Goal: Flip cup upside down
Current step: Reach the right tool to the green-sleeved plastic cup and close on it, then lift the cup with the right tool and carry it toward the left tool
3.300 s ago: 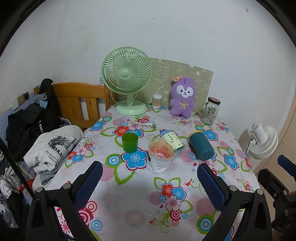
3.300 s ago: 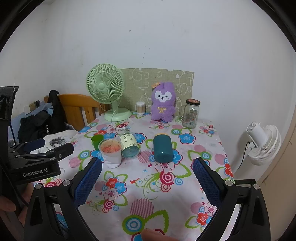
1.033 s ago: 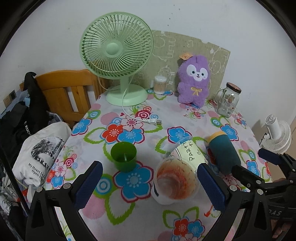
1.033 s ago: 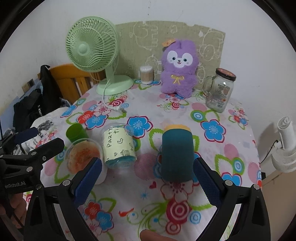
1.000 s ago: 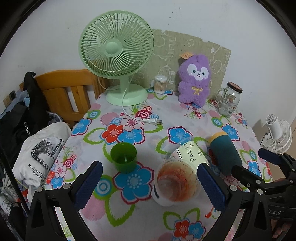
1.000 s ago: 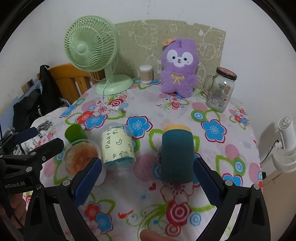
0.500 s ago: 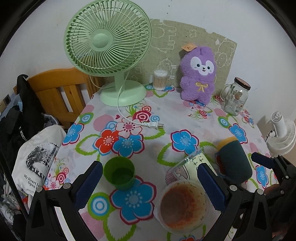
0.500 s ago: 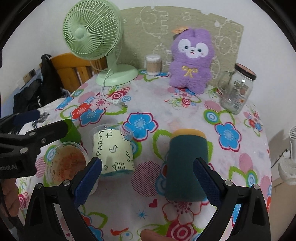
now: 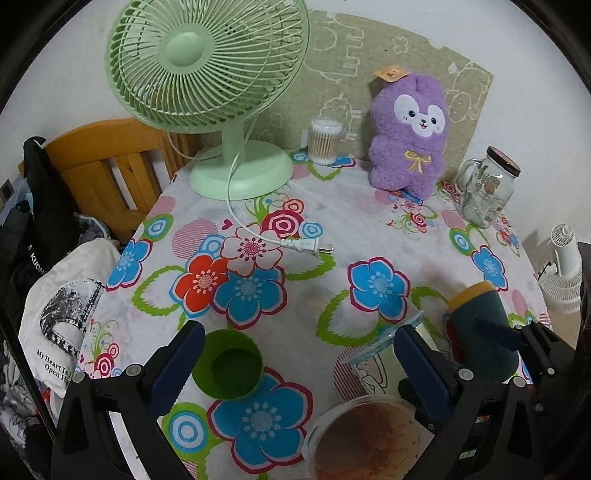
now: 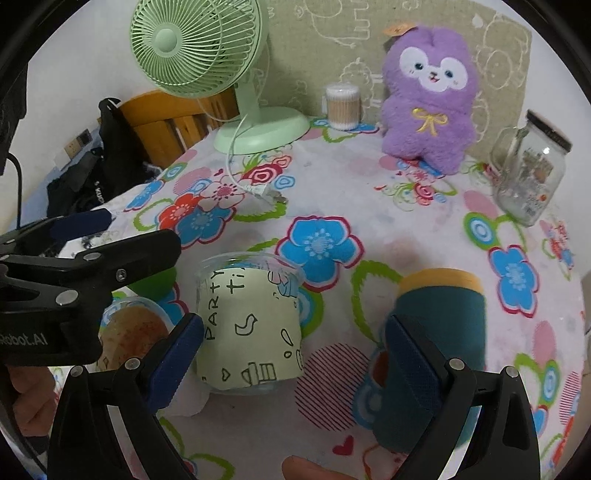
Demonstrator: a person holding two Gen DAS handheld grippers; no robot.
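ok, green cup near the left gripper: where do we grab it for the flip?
Take the green cup by its side wall, about mid-height, coming in level from the near side. It stands upright, mouth up, so a pinch across the round wall probably lets a wrist roll invert it. The open left gripper should shift left first: the cup sits by its left finger.

Domestic room, plain white wall [image 9: 388,22], even indoor light.
A surface under a floral cloth [image 9: 354,221] stands against the wall, with a beige patterned board [image 9: 343,66] propped behind it. A wooden chair [image 9: 107,162] sits at the left edge, draped with dark clothing [image 9: 33,221]. A white fan [image 9: 563,266] stands on the floor, lower right.
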